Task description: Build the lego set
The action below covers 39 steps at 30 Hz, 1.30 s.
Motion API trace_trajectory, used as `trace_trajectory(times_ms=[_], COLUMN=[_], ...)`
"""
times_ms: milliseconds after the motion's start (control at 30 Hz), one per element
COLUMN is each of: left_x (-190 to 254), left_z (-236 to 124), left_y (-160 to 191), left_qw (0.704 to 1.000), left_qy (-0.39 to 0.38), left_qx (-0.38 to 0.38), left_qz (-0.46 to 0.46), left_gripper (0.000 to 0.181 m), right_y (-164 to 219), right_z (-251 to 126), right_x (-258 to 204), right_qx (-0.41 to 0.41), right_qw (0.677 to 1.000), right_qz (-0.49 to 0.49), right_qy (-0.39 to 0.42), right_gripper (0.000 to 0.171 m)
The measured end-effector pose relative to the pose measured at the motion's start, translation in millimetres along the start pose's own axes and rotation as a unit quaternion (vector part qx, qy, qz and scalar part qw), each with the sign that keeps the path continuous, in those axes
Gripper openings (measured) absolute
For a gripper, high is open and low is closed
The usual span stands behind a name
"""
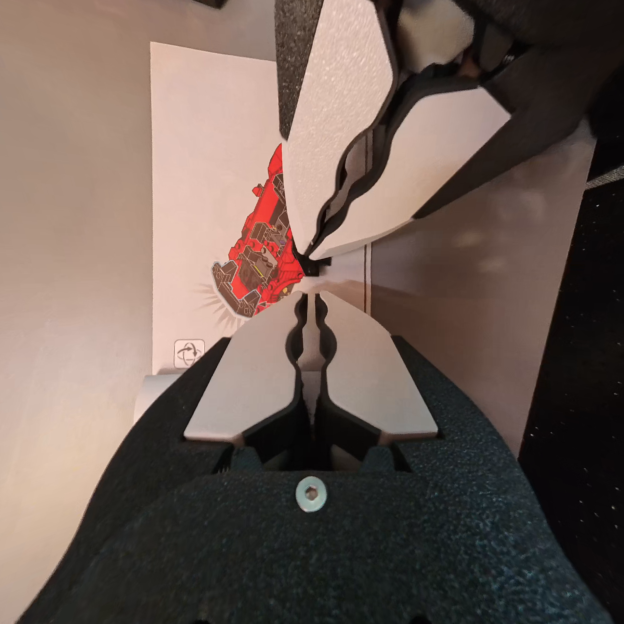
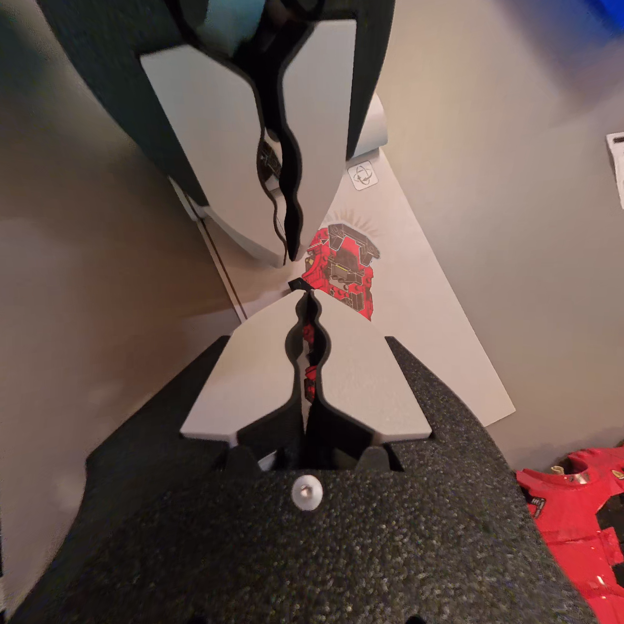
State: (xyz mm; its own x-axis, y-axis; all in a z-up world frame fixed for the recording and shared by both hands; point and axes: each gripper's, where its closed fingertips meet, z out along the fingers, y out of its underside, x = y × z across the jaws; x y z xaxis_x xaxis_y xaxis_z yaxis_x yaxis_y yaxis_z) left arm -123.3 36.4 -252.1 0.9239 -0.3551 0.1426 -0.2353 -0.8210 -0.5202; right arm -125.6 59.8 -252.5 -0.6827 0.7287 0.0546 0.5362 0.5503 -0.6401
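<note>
My right gripper (image 2: 309, 293) is shut on a small black Lego piece (image 2: 297, 284) pinched at its fingertips. It also shows in the left wrist view (image 1: 308, 255), coming from the upper right with the black piece (image 1: 312, 266) at its tips. My left gripper (image 1: 312, 293) is shut, tip to tip with the right one, just short of the piece. I see nothing held in it. In the right wrist view it (image 2: 291, 258) comes down from above. Both hover over the open instruction booklet (image 1: 202, 169), which shows a red car drawing (image 2: 341, 270).
A partly built red and black Lego model (image 2: 574, 526) lies on the table at the lower right. A white paper sheet (image 2: 617, 162) lies at the right edge. The table's edge and a dark floor (image 1: 594, 337) are to the right in the left wrist view. Only a small space, under 4 cm, lies between the two pairs of fingers.
</note>
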Motion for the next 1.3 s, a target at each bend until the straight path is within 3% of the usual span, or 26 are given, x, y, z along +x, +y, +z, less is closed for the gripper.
trace_trajectory(times_ms=[233,300,533,733,800,933,1033,1300], left_x=[-2,-7,-42,-56,-48,-21,-8,8], left_z=[-20,-31,-87,-116,-111,-90,-72,-18], left_y=[4,7,10,20,21,17,14,1], left_qw=[0.999,0.999,0.983,0.971,0.975,0.984,0.988,0.995], left_qy=[-0.017,-0.026,-0.077,-0.113,-0.102,-0.043,-0.021,0.012], left_qx=[0.03,0.044,0.157,0.203,0.194,0.172,0.151,0.096], left_qz=[-0.005,-0.01,-0.047,-0.05,-0.044,-0.017,0.004,0.017], left_gripper=[0.004,0.005,0.007,0.006,0.006,0.013,0.016,0.027], right_y=[-8,-1,-8,-2,-1,-12,14,33], right_z=[-19,-24,-14,0,-2,-35,-42,-18], right_x=[7,13,-2,-1,-1,5,10,13], right_qx=[0.084,0.068,0.055,0.019,0.014,0.098,0.058,0.018], right_qw=[0.996,0.997,0.998,0.999,0.999,0.994,0.998,1.0], right_qz=[0.035,0.038,0.006,0.019,0.013,0.033,0.039,0.023], right_qy=[-0.005,0.011,-0.013,-0.03,-0.027,-0.021,-0.007,-0.001], right_gripper=[0.0,0.007,0.0,0.0,0.0,0.041,0.051,0.032])
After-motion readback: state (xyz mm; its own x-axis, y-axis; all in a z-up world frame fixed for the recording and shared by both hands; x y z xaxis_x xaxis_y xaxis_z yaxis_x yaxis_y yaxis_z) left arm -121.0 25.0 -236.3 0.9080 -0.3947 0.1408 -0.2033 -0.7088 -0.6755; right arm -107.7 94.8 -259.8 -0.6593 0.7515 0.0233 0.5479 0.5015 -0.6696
